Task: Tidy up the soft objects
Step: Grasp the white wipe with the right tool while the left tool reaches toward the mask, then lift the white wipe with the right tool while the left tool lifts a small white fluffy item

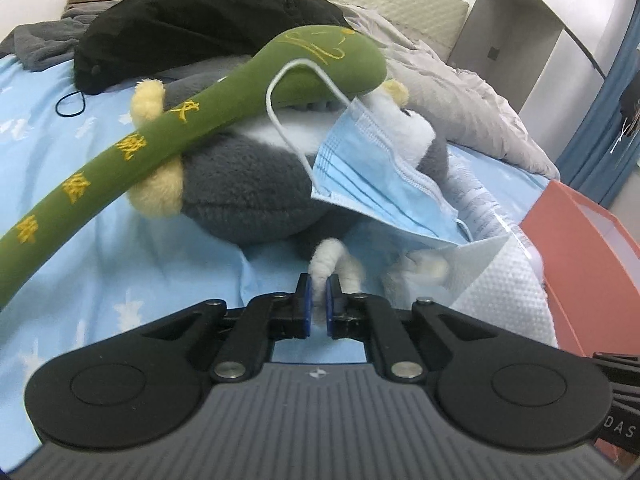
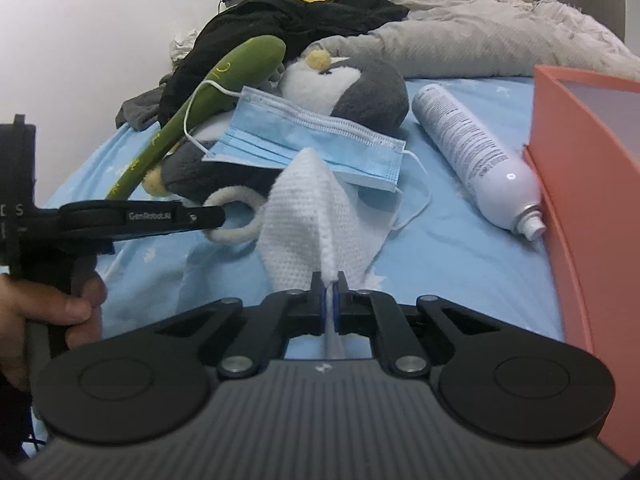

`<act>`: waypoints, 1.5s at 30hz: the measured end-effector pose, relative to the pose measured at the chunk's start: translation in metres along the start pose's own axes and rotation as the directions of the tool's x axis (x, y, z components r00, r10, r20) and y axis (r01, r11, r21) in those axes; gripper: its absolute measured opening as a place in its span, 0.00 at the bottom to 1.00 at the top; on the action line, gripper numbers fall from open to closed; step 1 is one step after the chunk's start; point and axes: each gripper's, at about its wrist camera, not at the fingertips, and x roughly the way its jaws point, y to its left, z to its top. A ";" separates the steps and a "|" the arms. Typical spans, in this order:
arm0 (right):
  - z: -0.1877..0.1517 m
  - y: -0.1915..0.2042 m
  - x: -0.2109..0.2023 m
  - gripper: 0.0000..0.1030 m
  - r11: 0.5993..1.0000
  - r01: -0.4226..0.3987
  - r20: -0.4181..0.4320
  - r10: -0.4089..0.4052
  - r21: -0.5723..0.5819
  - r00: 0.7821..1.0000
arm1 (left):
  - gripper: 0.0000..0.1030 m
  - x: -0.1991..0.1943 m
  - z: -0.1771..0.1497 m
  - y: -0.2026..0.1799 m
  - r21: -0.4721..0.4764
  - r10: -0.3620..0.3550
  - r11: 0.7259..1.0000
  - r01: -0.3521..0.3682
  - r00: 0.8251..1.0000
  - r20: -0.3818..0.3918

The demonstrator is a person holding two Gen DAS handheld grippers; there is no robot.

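Barely begun: left gripper [image 1: 318,294] pinches the grey-and-white plush penguin's loop [image 1: 326,266]; right gripper [image 2: 329,292] clamps the white textured cloth [image 2: 296,208]; the pink box [image 2: 592,168], right of frame, looks empty.

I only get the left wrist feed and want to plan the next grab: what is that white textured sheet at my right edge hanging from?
Observer: The right gripper is shut on the white cloth, pinching a fold so it tents up over the bed.
Operator: Anything between that cloth and the orange box?
Observer: Yes, a white spray can lies on its side on the blue sheet, nozzle toward the camera, right beside the orange box.
Operator: What exactly am I clamped on?
Observer: The left gripper is at the pale loop on the penguin plush; the blue face mask lies across the plush.
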 end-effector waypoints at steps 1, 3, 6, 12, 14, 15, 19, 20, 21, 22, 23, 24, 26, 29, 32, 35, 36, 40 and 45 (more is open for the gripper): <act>-0.001 0.000 -0.004 0.06 1.000 0.005 -0.001 -0.005 -0.001 1.000 | 0.08 -0.005 -0.002 -0.001 -0.001 -0.001 1.000 0.001 1.000 0.000; -0.004 0.002 -0.014 0.06 1.000 0.002 -0.003 -0.002 -0.002 1.000 | 0.08 -0.016 -0.007 -0.004 -0.008 -0.001 1.000 0.001 1.000 -0.002; -0.013 0.005 -0.028 0.06 1.000 0.011 -0.009 -0.011 -0.010 1.000 | 0.08 -0.033 -0.015 -0.006 -0.026 -0.007 1.000 0.007 1.000 -0.009; -0.027 0.009 -0.051 0.06 1.000 0.019 -0.022 -0.019 -0.001 1.000 | 0.08 -0.067 -0.033 -0.009 -0.049 -0.020 0.999 0.019 1.000 -0.023; -0.032 0.009 -0.058 0.06 1.000 0.027 -0.023 -0.027 -0.001 0.999 | 0.08 -0.076 -0.040 -0.012 -0.043 -0.019 0.999 0.018 0.999 -0.031; -0.036 0.010 -0.063 0.06 1.000 0.031 -0.026 -0.030 0.002 0.999 | 0.08 -0.080 -0.043 -0.014 -0.040 -0.018 0.999 0.017 0.999 -0.034; -0.047 0.011 -0.076 0.06 0.999 0.038 -0.032 -0.038 0.006 0.999 | 0.08 -0.092 -0.052 -0.021 -0.029 -0.021 0.999 0.019 0.998 -0.051; -0.049 0.011 -0.079 0.06 0.999 0.040 -0.033 -0.040 0.011 0.999 | 0.08 -0.096 -0.055 -0.024 -0.020 -0.019 1.000 0.018 0.998 -0.054; -0.051 0.010 -0.082 0.06 0.999 0.042 -0.035 -0.042 0.017 0.999 | 0.08 -0.099 -0.057 -0.027 -0.013 -0.018 1.000 0.017 0.998 -0.055; -0.053 0.010 -0.085 0.06 0.999 0.043 -0.037 -0.042 0.025 0.998 | 0.08 -0.102 -0.058 -0.029 -0.005 -0.017 1.000 0.016 0.998 -0.058; -0.055 0.010 -0.088 0.06 0.999 0.043 -0.038 -0.042 0.032 0.998 | 0.08 -0.105 -0.060 -0.032 0.004 -0.011 1.000 0.012 0.998 -0.064; -0.056 0.010 -0.091 0.06 0.998 0.044 -0.037 -0.042 0.038 0.998 | 0.08 -0.109 -0.062 -0.035 0.010 -0.006 1.000 0.006 0.998 -0.069; -0.058 0.009 -0.099 0.06 0.998 0.045 -0.034 -0.043 0.052 0.999 | 0.08 -0.117 -0.065 -0.040 0.009 -0.015 1.000 0.015 0.997 -0.072; -0.060 0.007 -0.109 0.06 0.995 0.042 -0.031 -0.040 0.088 0.999 | 0.08 -0.129 -0.071 -0.050 0.014 -0.015 1.000 0.017 0.996 -0.083; -0.062 0.010 -0.117 0.06 0.995 0.043 -0.035 -0.040 0.085 0.999 | 0.08 -0.138 -0.076 -0.056 0.007 -0.020 1.000 0.021 0.995 -0.094; -0.062 0.012 -0.124 0.07 0.996 0.045 -0.041 -0.041 0.084 0.998 | 0.08 -0.149 -0.077 -0.063 0.008 -0.024 1.000 0.025 0.995 -0.096; -0.061 0.013 -0.126 0.07 0.995 0.050 -0.042 -0.046 0.082 0.998 | 0.08 -0.153 -0.076 -0.065 0.009 -0.027 1.000 0.028 0.995 -0.093; -0.054 0.013 -0.136 0.07 0.993 0.071 -0.038 -0.068 0.089 0.997 | 0.08 -0.167 -0.067 -0.075 0.027 -0.032 0.999 0.034 0.996 -0.078; -0.043 0.012 -0.150 0.07 0.991 0.084 -0.023 -0.082 0.102 0.996 | 0.08 -0.182 -0.054 -0.087 0.038 -0.046 0.998 0.049 0.997 -0.062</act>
